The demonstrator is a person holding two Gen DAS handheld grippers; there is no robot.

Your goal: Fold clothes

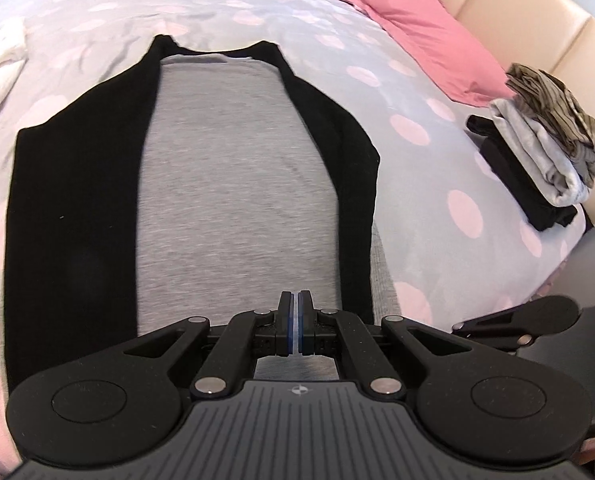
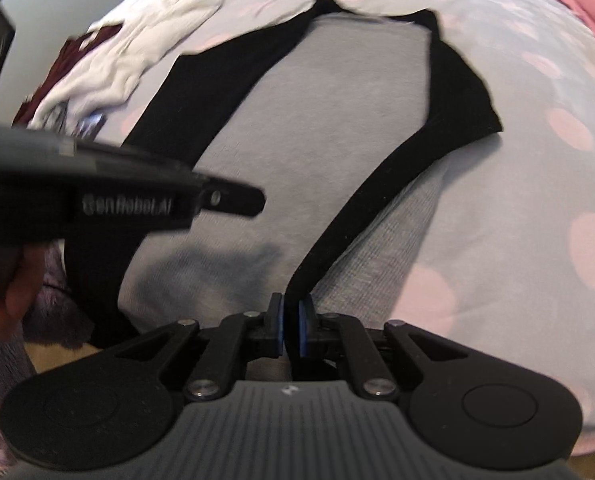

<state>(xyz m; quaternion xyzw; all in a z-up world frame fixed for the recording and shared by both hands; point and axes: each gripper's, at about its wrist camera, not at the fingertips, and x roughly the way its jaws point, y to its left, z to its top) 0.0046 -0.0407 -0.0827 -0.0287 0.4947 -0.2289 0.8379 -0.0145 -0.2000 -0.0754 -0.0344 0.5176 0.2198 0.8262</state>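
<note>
Right claw grips the grey-and-black shirt's black hem on the bed; left claw clenched, empty. A 1-sided pull could skew it.

Matt grey-and-black knit cloth shirt, smooth dotted cotton-like bedspread, matt black plastic left gripper with metal pivot pins, padded smooth headboard

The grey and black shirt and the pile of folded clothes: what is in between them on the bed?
Nothing but bedspread, grey with pink dots, lies between the shirt and the pile of folded clothes. The left wrist view shows it.
</note>
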